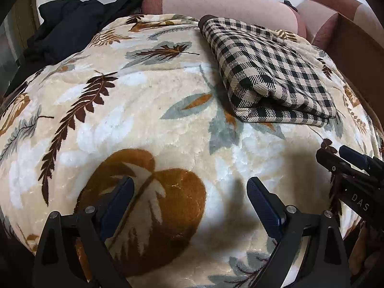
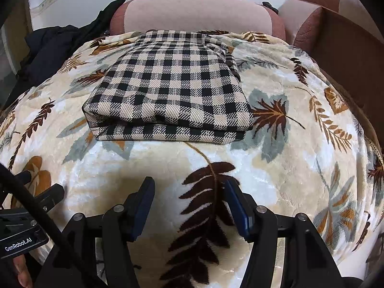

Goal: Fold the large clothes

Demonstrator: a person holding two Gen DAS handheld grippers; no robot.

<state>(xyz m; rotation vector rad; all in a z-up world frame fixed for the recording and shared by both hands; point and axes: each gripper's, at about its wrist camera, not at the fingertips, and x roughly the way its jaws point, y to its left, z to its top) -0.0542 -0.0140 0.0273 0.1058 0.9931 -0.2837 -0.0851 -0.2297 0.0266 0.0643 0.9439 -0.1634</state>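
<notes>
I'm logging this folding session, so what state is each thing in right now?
Checked garment: folded into a neat stack, lying on the blanket.
Leaf-print blanket: spread flat, under the garment.
Black clothes: crumpled in a heap, unfolded, at the far left.
Left gripper: open, empty, above the blanket.
Right gripper: open, empty, short of the garment.

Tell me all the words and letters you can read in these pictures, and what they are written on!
"DAS": white letters on the black body of the right gripper, seen at the right edge of the left wrist view; the word runs off past the frame edge.
"GenRobot.AI": white letters on the black body of the left gripper, at the lower left of the right wrist view.
No writing shows on the folded black-and-cream checked garment or the cream leaf-patterned plush blanket.
</notes>
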